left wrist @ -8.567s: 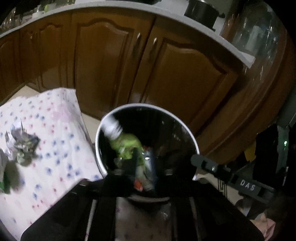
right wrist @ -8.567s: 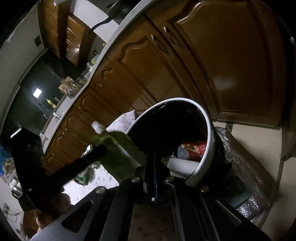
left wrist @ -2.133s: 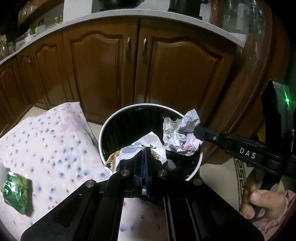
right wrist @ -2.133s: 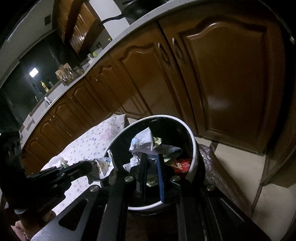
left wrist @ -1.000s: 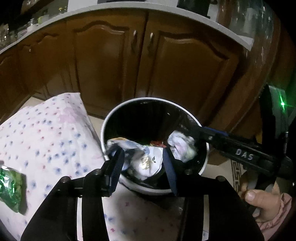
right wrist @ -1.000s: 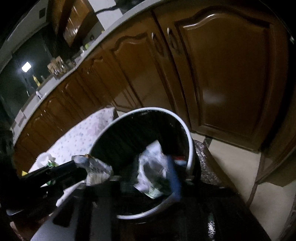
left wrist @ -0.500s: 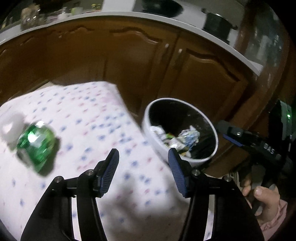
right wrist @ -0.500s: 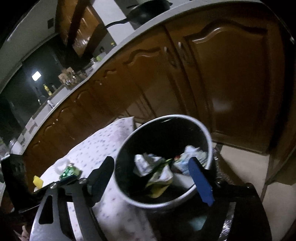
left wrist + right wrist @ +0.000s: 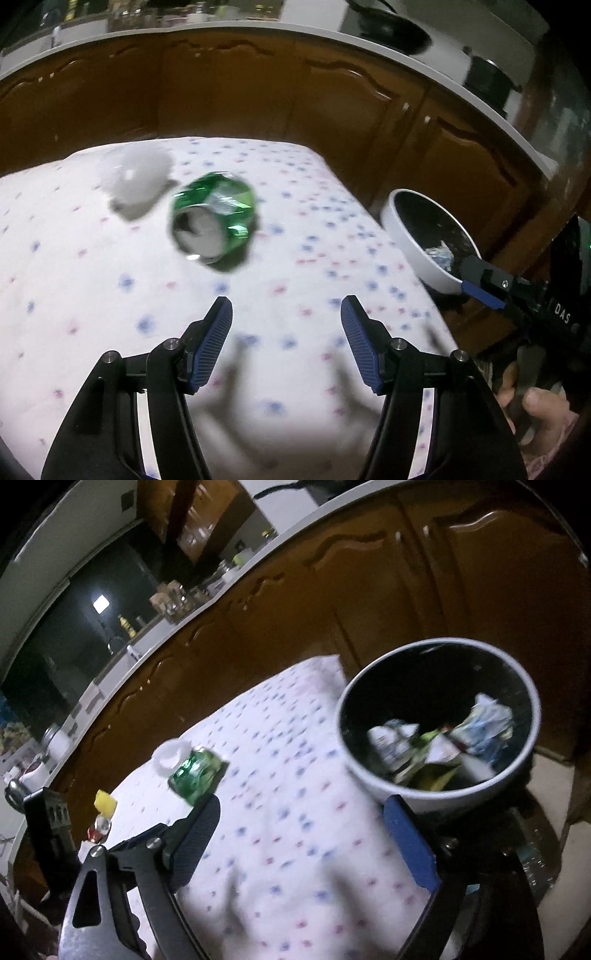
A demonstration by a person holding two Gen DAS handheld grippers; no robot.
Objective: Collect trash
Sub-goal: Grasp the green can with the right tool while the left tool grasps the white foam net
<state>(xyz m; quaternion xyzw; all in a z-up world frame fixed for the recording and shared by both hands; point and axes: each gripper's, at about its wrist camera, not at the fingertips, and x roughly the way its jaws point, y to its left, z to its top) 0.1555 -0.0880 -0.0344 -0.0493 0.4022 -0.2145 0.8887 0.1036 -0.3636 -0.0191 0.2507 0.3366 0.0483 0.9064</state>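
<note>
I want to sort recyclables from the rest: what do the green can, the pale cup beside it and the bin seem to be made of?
Green can: probably thin metal, going by its glossy, dented, crumpled sides and silvery end.
Pale cup: likely translucent plastic, milky and smooth, though blurred.
Bin: smooth white shell with a dark inside, plastic or coated metal; the pictures leave that open.

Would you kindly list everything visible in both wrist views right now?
crushed can: one, green, lying on the cloth
cup-like thing: one, white, blurred, beside the can
yellow object: one, far end of the cloth
cloth: one, white with blue and pink dots
bin: one, white rim, dark inside, holds crumpled paper
cabinets: brown, behind
left claw: open, empty
right claw: open, empty
hand: one, lower right
</note>
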